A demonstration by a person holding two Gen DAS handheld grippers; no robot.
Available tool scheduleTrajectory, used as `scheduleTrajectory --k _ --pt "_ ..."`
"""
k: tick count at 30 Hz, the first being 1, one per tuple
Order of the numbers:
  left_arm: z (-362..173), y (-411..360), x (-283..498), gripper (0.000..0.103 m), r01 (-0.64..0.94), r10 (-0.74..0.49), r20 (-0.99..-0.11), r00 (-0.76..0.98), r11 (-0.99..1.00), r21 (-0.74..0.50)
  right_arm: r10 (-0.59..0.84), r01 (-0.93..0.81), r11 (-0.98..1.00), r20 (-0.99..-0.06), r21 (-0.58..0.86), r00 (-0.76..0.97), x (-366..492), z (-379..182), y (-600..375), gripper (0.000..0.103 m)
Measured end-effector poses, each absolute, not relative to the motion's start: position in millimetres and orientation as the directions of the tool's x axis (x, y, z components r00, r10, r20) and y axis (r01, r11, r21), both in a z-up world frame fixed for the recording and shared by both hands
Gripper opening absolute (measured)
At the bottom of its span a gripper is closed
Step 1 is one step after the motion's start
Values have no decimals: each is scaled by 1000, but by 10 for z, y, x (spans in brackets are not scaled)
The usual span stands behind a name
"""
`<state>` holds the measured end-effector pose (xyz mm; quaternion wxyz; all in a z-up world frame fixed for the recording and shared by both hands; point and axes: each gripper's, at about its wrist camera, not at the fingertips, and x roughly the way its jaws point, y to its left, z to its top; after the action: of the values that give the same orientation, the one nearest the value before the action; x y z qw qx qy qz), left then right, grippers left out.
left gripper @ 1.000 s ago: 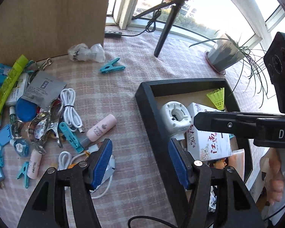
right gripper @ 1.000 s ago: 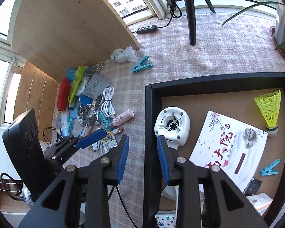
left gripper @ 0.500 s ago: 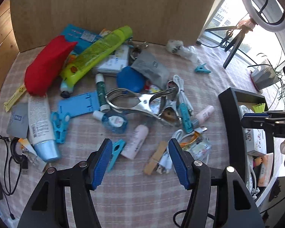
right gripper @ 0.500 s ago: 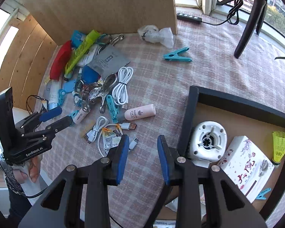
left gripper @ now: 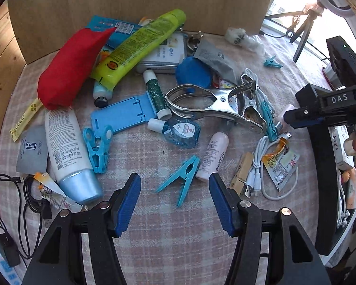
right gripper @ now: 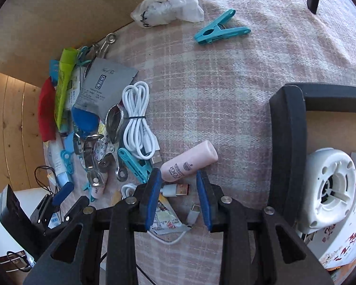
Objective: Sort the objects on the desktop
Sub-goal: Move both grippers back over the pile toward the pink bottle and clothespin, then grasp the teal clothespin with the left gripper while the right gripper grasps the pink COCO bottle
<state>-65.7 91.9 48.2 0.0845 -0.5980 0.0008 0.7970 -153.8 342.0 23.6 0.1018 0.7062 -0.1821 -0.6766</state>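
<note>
My left gripper (left gripper: 174,178) hangs over the clutter pile, its blue-padded jaws closing. A teal clothespin (left gripper: 180,180) lies on the cloth between the pads, and neither pad touches it. A small pink bottle (left gripper: 212,156) lies just right of the clothespin. My right gripper (right gripper: 178,174) points down near the black tray (right gripper: 287,142), open. The lower end of a pink tube (right gripper: 188,163) sits at its fingertips, with a USB plug (right gripper: 178,190) on the cloth between the jaws. Each gripper shows in the other's view: right gripper (left gripper: 320,116), left gripper (right gripper: 59,197).
The pile holds a steel clamp (left gripper: 216,104), red pouch (left gripper: 68,66), yellow-green tube (left gripper: 137,45), blue stand (left gripper: 123,116) and white cable (right gripper: 136,118). A wooden board (left gripper: 130,4) backs the pile. The tray holds a white round device (right gripper: 327,187) and a printed box (right gripper: 344,237).
Both grippers swung from over the tray to the clutter and dropped lower. The left now hovers at the teal clothespin, and the right has come down onto the pink tube.
</note>
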Motion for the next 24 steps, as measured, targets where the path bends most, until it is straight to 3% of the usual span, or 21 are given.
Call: scheduleTrajectory --k 12,21,24 --pt "298 988 -706 60 -225 93 -971 -220 -973 -42 -307 -93 -947 -952 307 -10 -1714 264 3262 30" --pt "234 1044 -745 57 -226 67 -971 -228 -974 -14 -212 32 -977 -974 210 -77 -1753 339 2999 30" --pt "256 997 -761 44 -206 56 -970 -236 -979 -6 -163 103 -983 -981 152 -101 -1659 357 2813 30"
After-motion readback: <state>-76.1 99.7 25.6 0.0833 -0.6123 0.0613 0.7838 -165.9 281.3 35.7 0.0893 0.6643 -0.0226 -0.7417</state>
